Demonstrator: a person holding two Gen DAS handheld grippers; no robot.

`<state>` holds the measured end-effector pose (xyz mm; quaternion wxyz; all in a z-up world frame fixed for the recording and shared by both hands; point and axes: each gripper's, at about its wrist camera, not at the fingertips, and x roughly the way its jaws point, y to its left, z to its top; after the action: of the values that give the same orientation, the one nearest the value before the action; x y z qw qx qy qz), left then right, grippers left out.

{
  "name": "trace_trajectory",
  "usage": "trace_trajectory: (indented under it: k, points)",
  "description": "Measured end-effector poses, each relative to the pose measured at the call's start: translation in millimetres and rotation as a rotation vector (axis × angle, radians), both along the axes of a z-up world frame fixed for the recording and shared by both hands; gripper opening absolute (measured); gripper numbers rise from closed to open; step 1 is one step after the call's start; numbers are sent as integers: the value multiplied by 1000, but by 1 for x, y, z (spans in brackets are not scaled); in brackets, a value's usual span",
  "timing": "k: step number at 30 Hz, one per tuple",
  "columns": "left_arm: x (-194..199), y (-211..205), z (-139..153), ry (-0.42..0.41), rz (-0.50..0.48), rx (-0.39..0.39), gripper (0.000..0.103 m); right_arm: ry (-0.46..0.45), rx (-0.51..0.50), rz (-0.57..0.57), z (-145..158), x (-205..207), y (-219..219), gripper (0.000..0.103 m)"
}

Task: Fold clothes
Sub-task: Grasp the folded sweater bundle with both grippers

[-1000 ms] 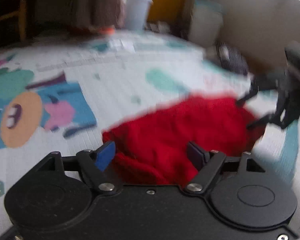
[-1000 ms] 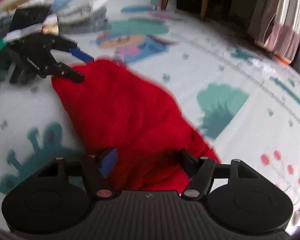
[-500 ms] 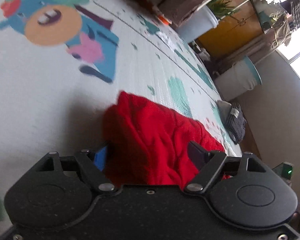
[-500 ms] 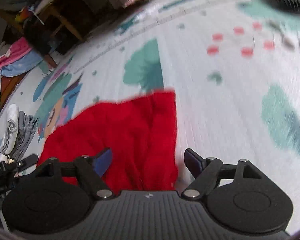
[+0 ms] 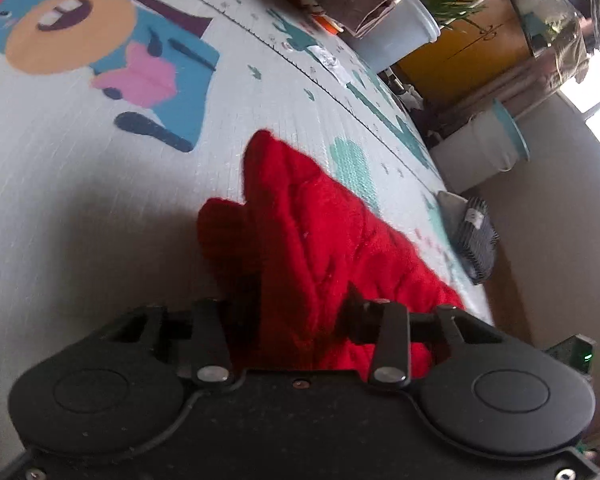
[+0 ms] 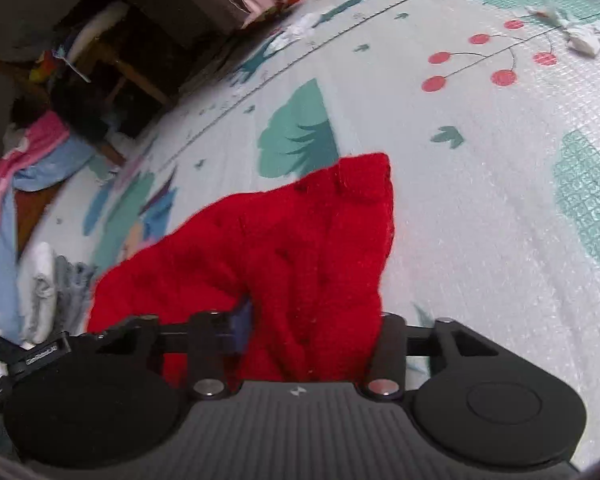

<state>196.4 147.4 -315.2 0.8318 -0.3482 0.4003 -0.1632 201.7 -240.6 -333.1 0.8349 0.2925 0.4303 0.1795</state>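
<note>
crumpled red knitted garment (image 5: 324,240) lies on the white foam play mat with cartoon prints (image 5: 80,184), bunched into ridges, one corner pointing away up the mat. left gripper (image 5: 296,312): jaws have just been closing, now pinching a fold of the red knit at the near edge. right gripper (image 6: 312,332): jaws likewise just closing, cloth gathered between them, gripped at the opposite end; blue pad of one finger (image 6: 242,320) pressed into the fabric. beside the garment's far side, a stack of folded grey and white clothes (image 6: 48,288). white plastic bucket (image 5: 480,152) and a dark ribbed box (image 5: 474,236) stand off the mat's edge by the wall.
</note>
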Motion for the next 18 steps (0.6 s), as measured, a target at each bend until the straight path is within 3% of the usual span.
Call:
trace_trajectory:
  k: [3, 5, 7, 8, 10, 11, 16, 18]
  points:
    - [-21, 28, 15, 49, 14, -39, 39, 10, 70, 154, 10, -2, 10, 38]
    - [-33, 43, 14, 67, 11, 10, 44, 44, 81, 215, 7, -2, 14, 40]
    - [-45, 56, 13, 58, 24, 85, 54, 47, -10, 177, 2, -6, 15, 57]
    - [-53, 61, 14, 29, 57, 107, 66, 34, -49, 138, 2, -11, 13, 61]
    - [-69, 72, 15, -26, 126, 113, 71, 5, -77, 78, 4, -22, 11, 75]
    - [-74, 76, 14, -39, 147, 101, 76, 9, -81, 55, 3, -25, 11, 77]
    - [-66, 62, -11, -9, 105, 36, 79, 17, 12, -69, -6, -32, 9, 79]
    - [-58, 49, -13, -39, 83, 47, 89, 7, 25, -73, -10, -34, 14, 80]
